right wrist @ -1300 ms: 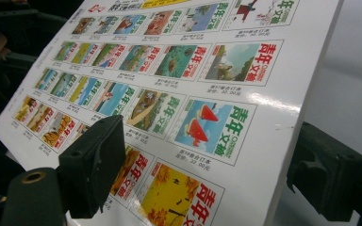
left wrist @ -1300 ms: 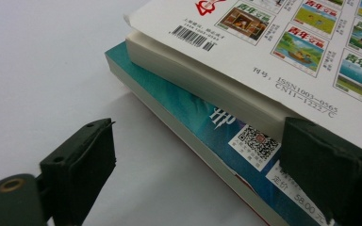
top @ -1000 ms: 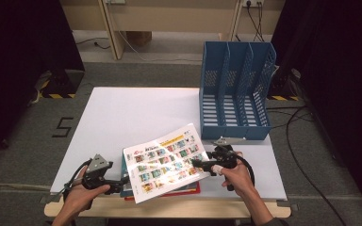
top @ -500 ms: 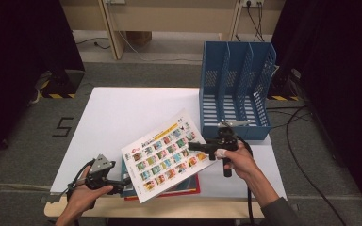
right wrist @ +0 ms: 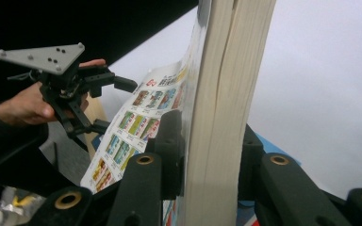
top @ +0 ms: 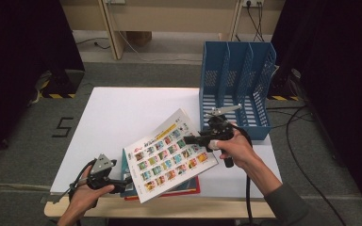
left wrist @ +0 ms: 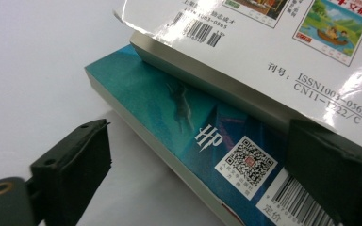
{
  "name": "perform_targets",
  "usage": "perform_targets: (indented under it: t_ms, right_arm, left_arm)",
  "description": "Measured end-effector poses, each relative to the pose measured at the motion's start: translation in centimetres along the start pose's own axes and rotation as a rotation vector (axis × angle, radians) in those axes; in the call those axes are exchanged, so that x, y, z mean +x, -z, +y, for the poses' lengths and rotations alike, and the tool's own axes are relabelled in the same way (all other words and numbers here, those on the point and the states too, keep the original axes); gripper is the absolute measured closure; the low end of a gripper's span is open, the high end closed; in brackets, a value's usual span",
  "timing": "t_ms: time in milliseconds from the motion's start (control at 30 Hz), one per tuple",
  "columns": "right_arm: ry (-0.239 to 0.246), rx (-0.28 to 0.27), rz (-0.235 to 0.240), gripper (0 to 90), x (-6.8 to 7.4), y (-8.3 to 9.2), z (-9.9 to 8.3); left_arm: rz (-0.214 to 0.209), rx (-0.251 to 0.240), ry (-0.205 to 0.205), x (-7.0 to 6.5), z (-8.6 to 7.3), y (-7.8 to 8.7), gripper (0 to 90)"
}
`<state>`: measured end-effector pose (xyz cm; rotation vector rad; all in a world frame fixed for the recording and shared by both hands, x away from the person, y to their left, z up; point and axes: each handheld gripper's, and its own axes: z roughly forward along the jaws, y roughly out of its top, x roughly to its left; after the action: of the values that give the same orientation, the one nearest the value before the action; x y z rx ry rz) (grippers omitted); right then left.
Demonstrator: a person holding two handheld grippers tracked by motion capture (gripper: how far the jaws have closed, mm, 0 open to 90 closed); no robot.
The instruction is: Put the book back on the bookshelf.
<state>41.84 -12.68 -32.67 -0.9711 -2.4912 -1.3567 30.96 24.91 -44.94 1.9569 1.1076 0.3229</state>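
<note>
Since a moment ago the right gripper (top: 192, 139) has been closing on the magazine (top: 169, 155) and lifted its right edge off the book stack (top: 188, 187), toward two o'clock. It looks floppy and glossy, so pinch the thick spine edge. The left gripper (top: 127, 180) stands parted beside the teal book (left wrist: 169, 108), holding nothing.

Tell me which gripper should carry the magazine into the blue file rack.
Right. The right gripper is already clamped on the magazine, lifting its edge beside the blue file rack. The left gripper stands open by the teal book.
</note>
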Motion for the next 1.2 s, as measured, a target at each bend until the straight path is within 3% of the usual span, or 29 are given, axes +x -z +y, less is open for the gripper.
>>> perform_targets:
  t_ms: [33,67,100,267,333,467,533,700,767,833,867,967,1000,1100,1133,1200]
  right_arm:
    - [0.024,0.019,-0.020,71.2,0.6,0.0,0.9]
    - [0.024,0.019,-0.020,71.2,0.6,0.0,0.9]
    - [0.056,0.029,-0.024,71.5,1.2,0.0,1.8]
    - [0.108,0.056,-0.052,72.0,2.5,-0.2,3.6]
    - [0.117,0.065,-0.053,72.2,2.7,-0.2,4.0]
    - [0.144,0.074,-0.102,72.6,3.2,0.4,4.9]
    - [0.148,0.084,-0.140,72.9,3.4,1.5,5.6]
    - [0.162,0.093,-0.198,73.2,3.5,3.6,6.4]
    - [0.161,0.099,-0.250,73.3,3.6,5.1,6.6]
    - [0.156,0.104,-0.290,73.4,3.6,6.5,6.4]
    - [0.156,0.104,-0.290,73.4,3.6,6.5,6.4]
    - [0.148,0.121,-0.355,73.4,3.6,9.0,5.9]
    - [0.148,0.121,-0.355,73.4,3.6,9.0,5.9]
    - [0.141,0.142,-0.409,73.3,3.8,11.4,5.2]
    - [0.141,0.142,-0.409,73.3,3.8,11.4,5.2]
    - [0.150,0.175,-0.456,73.2,3.8,12.3,4.6]
  left_arm:
    - [-0.022,-0.009,0.055,0.6,-0.2,0.0,14.7]
    - [-0.022,-0.009,0.055,0.6,-0.2,0.0,14.0]
    - [-0.014,-0.019,0.079,1.0,-0.3,0.1,14.7]
    - [0.000,-0.050,0.096,1.6,-0.3,0.9,14.6]
    - [0.006,-0.065,0.120,2.1,-0.5,1.2,14.6]
    - [0.057,-0.068,0.140,3.4,-0.8,1.5,14.6]
    - [0.100,-0.050,0.141,4.0,-0.9,1.4,14.6]
    - [0.157,-0.013,0.128,4.8,-1.1,1.0,14.6]
    - [0.174,0.000,0.123,5.2,-1.1,0.6,14.7]
    - [0.186,0.002,0.143,5.7,-1.2,0.3,14.7]
    - [0.186,0.002,0.143,5.7,-1.2,0.3,14.7]
    - [0.216,0.013,0.142,6.4,-1.3,0.2,14.7]
    - [0.234,0.024,0.137,6.7,-1.3,0.1,14.7]
    - [0.290,0.076,0.130,8.0,-1.8,-0.5,14.7]
    - [0.290,0.076,0.130,8.0,-1.8,-0.5,14.7]
    - [0.292,0.080,0.130,8.3,-1.9,-0.8,12.8]
